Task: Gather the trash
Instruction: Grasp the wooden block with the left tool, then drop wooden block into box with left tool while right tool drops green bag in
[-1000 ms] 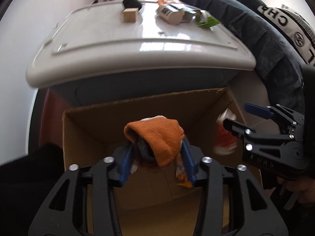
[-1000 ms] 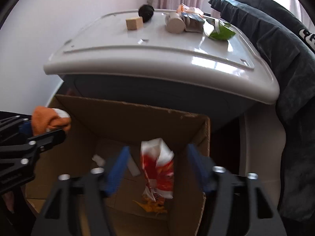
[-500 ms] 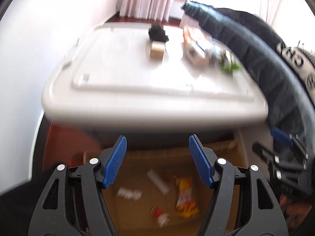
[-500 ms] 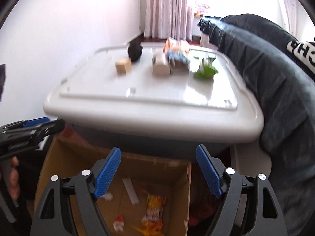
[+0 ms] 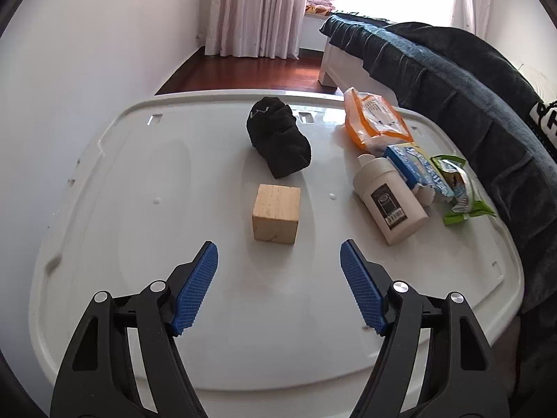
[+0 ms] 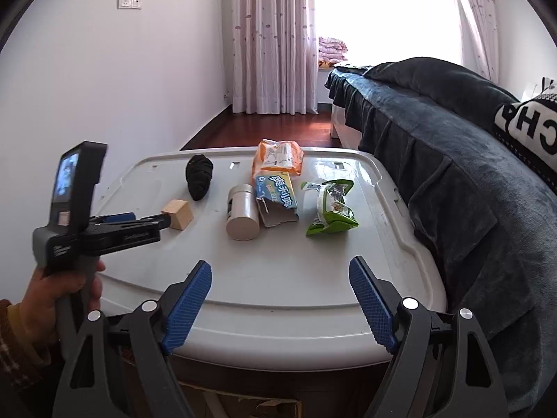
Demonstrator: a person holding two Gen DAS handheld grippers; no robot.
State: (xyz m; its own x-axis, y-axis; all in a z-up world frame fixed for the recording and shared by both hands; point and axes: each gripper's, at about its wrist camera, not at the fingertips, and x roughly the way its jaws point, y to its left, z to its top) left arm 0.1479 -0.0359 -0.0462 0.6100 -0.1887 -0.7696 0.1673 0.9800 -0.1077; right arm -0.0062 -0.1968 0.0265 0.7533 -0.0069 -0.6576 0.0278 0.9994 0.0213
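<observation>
Both loads dropped into the box a second ago; now raised again over the white lid (image 5: 139,209) for more trash. Left gripper (image 5: 278,285) spread and empty, just short of the wooden block (image 5: 276,213). Right gripper (image 6: 280,301) spread and empty, at the lid's near edge. Behind the block: black sock (image 5: 278,146); right of it, bottle (image 5: 388,198), blue carton (image 6: 276,196), green wrapper (image 6: 330,207). Only right view: cardboard box edge (image 6: 243,405) below the lid.

orange packet (image 5: 377,120) flat, far | blue carton (image 5: 419,169) torn | green wrapper (image 5: 461,188) crumpled, right | white bottle (image 5: 388,199) lying
</observation>
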